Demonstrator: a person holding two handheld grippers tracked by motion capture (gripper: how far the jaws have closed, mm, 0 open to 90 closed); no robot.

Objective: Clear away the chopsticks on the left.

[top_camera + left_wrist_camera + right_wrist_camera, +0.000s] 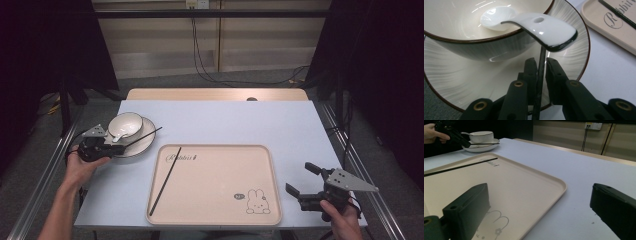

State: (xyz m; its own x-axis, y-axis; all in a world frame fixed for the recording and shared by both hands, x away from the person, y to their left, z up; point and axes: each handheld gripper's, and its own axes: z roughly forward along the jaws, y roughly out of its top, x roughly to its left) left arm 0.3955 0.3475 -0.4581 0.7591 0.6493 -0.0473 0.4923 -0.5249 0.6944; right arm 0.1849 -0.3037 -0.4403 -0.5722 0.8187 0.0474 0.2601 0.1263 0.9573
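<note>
My left gripper is shut on a thin black chopstick that slants out over a striped plate. On the plate stands a cream bowl with a white spoon resting in it. In the left gripper view the chopstick runs up between the closed jaws, under the spoon's handle. A second black chopstick lies slantwise on the beige tray. My right gripper hovers open by the tray's right edge, holding nothing.
The pale table has free surface behind and to the right of the tray. A rabbit print marks the tray's near right corner. Metal rails run along both table sides, and cables hang at the back wall.
</note>
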